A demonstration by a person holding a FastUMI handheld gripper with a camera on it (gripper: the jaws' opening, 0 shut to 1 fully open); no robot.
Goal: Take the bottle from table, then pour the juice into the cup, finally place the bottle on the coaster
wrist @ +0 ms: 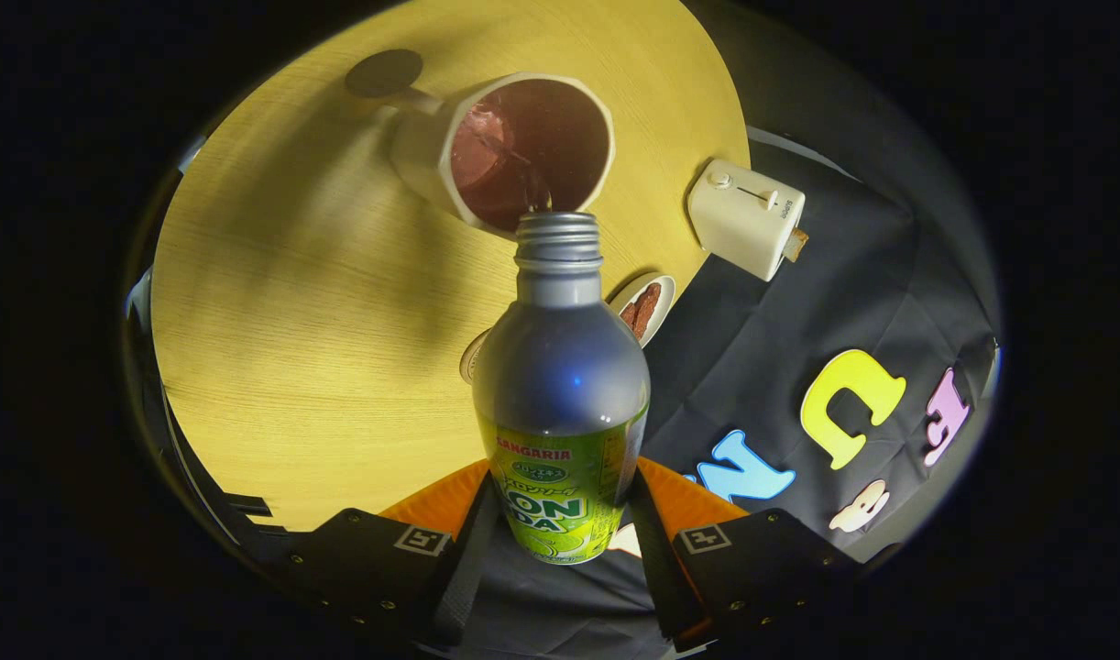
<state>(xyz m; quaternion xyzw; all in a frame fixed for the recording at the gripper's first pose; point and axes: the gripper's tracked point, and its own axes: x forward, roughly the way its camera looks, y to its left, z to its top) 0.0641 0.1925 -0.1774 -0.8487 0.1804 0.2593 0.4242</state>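
The tabletop (276, 367) is a round, pale wood-grain surface filling the upper left and centre of the frame. A white cup (514, 151) with dark liquid inside stands on it at upper centre. A dark round coaster (383, 72) lies just beyond the cup, upper left. A white toaster (745, 218) sits at the right edge. A small plate (647, 302) with brown food lies centre right.

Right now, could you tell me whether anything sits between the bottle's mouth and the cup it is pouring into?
Nothing visible does. The gripper jaws are shut on the bottle, whose open mouth sits right at the cup rim, over its dark inside.
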